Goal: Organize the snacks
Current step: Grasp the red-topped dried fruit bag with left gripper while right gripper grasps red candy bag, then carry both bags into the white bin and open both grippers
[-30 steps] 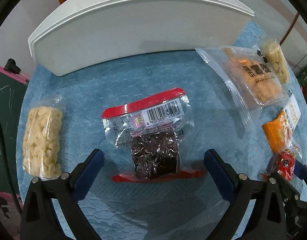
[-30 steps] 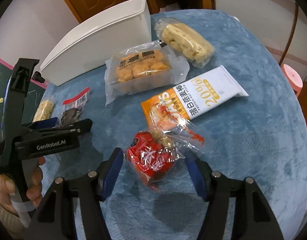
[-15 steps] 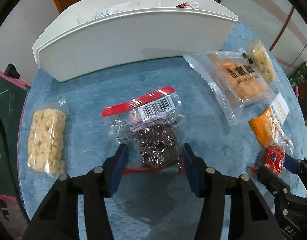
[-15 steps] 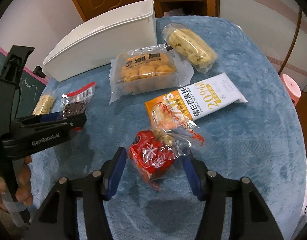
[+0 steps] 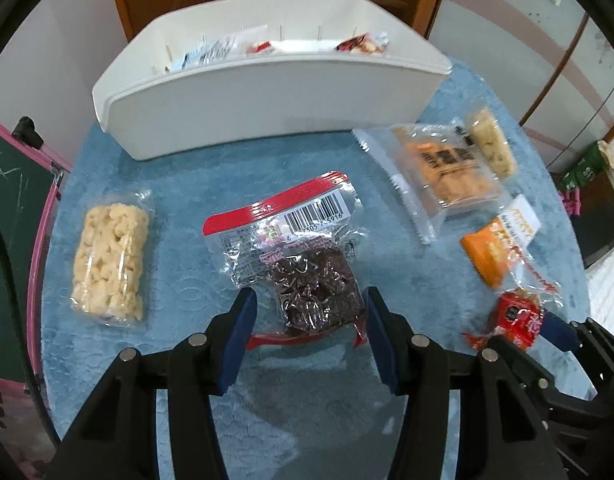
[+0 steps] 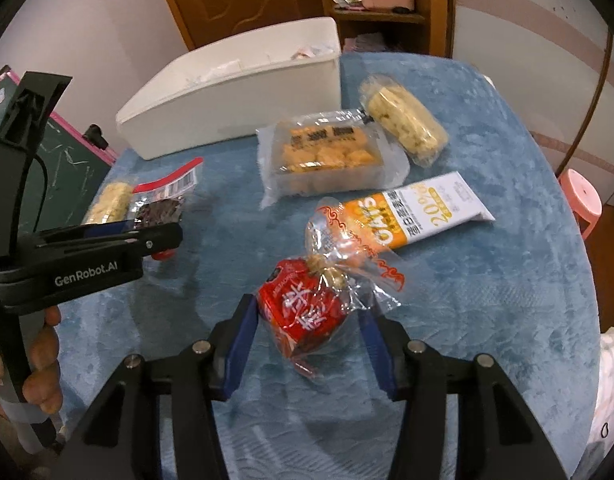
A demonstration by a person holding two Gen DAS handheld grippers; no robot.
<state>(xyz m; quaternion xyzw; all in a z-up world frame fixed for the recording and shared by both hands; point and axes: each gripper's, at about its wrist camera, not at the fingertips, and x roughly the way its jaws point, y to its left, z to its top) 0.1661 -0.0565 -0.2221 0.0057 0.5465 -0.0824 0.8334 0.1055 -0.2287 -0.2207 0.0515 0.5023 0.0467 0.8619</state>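
Both tongs: black frames, blue finger pads (image 5: 243, 320), silver screws; left tongs (image 6: 107, 236) marked "GenRobot.AI" in white.

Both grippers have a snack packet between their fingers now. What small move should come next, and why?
Probably lift both packets a little higher toward the white bin. The left gripper pinches the dark snack packet; the right gripper is closing around the red snack packet. The bin stands behind them, with snacks already inside.
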